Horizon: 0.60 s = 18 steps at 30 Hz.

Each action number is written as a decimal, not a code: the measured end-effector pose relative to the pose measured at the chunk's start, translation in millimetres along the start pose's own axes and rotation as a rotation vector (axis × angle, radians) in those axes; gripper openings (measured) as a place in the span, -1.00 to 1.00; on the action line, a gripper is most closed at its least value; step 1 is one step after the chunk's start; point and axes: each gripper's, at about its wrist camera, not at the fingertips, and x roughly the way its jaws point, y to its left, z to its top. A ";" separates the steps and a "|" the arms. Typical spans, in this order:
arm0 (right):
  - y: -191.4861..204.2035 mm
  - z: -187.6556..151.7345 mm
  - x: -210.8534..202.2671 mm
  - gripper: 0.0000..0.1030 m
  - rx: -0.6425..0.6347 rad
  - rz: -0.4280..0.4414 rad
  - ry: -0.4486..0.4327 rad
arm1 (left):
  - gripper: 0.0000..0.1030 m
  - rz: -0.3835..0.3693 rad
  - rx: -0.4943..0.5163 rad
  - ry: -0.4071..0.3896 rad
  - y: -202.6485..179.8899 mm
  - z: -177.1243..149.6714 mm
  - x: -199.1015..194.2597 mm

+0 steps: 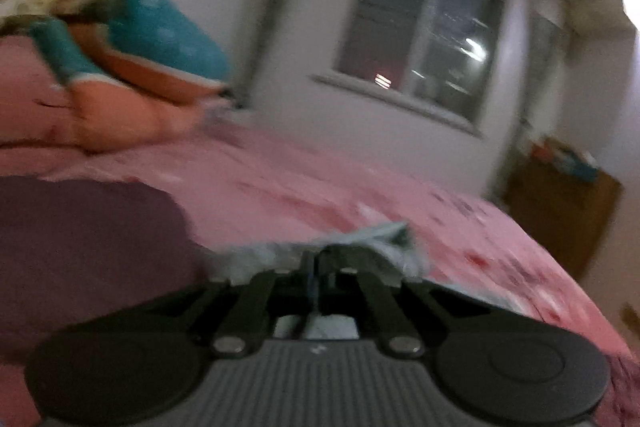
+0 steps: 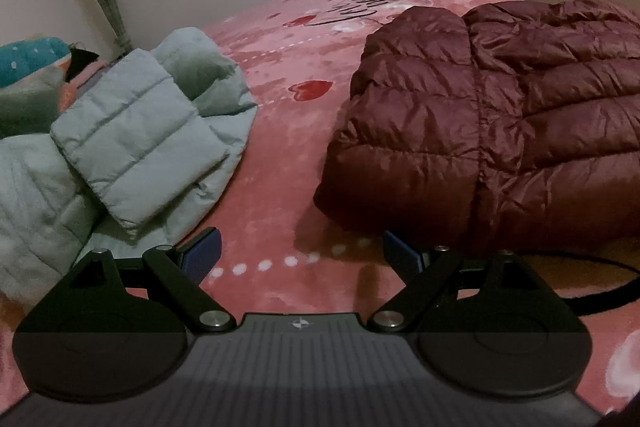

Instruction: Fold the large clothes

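Note:
A pale green padded jacket lies rumpled on the left of the pink bed. A dark maroon down jacket lies in a thick bundle on the right. My right gripper is open and empty, low over the bedspread between the two jackets. In the blurred left wrist view my left gripper is shut on a fold of the pale green jacket, held above the bed. The maroon jacket shows at that view's left.
Teal and orange pillows lie at the head of the bed. A window is in the far wall. A wooden cabinet stands beside the bed. A black cord lies on the bedspread near my right gripper.

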 end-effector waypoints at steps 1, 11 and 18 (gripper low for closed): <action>-0.2 0.0 0.2 1.00 0.001 0.001 0.002 | -1.00 0.065 -0.004 -0.024 12.3 3.7 -1.9; 7.3 1.0 5.6 1.00 -0.026 0.008 0.021 | -1.00 0.198 0.024 0.041 62.9 -24.8 -34.7; 9.2 1.2 7.7 1.00 -0.045 0.011 0.026 | -0.80 -0.145 0.074 0.132 -5.4 -46.0 -32.4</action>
